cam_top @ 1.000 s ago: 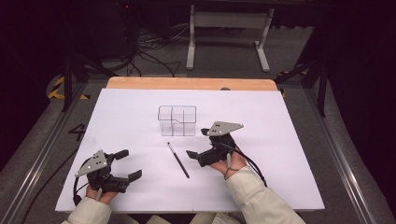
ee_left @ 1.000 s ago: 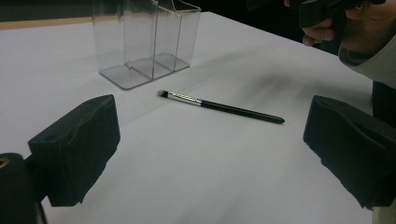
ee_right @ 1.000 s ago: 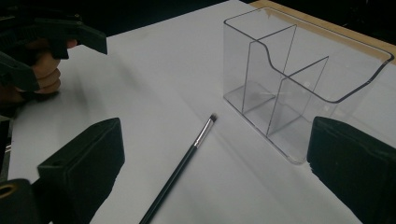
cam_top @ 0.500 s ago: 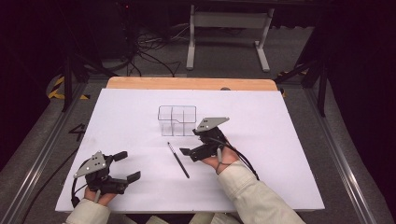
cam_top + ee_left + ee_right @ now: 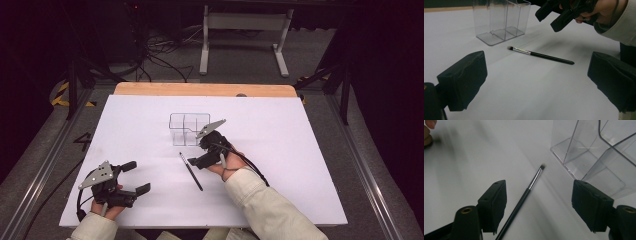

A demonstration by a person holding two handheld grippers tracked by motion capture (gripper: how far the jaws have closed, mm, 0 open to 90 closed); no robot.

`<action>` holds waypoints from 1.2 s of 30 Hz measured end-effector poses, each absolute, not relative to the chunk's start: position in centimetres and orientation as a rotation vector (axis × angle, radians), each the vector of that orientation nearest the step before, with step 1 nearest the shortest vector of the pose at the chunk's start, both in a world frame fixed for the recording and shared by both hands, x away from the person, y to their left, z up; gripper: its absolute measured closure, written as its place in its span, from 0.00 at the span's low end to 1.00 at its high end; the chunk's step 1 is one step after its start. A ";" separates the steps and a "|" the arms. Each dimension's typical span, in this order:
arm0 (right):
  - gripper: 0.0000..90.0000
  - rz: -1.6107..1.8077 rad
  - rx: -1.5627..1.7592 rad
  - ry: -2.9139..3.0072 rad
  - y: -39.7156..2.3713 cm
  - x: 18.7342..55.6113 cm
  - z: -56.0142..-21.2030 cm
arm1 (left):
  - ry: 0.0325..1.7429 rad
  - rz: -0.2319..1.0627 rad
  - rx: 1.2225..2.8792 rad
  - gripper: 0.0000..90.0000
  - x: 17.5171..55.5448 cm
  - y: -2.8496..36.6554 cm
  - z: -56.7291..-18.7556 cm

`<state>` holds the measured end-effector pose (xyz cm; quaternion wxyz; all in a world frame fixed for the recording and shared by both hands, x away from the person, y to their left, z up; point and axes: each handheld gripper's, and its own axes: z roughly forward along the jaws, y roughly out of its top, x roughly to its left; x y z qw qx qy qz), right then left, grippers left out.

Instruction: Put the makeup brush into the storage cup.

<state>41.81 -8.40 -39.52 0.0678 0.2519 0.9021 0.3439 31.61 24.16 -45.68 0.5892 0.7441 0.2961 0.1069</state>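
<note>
With my right gripper (image 5: 199, 153), its jaws just narrowing but still apart and empty, I straddle the one slim black-handled makeup brush (image 5: 191, 171) lying flat on the white surface (image 5: 300, 165) beside the one clear plastic compartment organizer (image 5: 186, 128), while my left gripper (image 5: 134, 177) rests spread.

The right gripper (image 5: 196, 154) hangs off the table, tilted down and to the left, the right hand (image 5: 231, 161) behind it and the sleeved forearm running back to the near edge. Its jaws have just been closing, still apart with nothing pinched. The left gripper (image 5: 134, 177) rests low near the front-left corner, jaws wide.
</note>
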 end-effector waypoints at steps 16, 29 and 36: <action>0.43 0.954 0.693 2.794 -7.1 42.7 -40.5 | 0.721 0.208 1.730 0.06 31.8 24.4 -45.7; 0.46 0.859 0.745 2.855 -6.3 43.0 -41.9 | 0.714 0.205 1.736 0.06 31.9 24.3 -45.7; 0.52 0.766 0.744 2.898 -5.4 43.1 -42.0 | 0.716 0.207 1.737 0.06 31.9 24.2 -45.7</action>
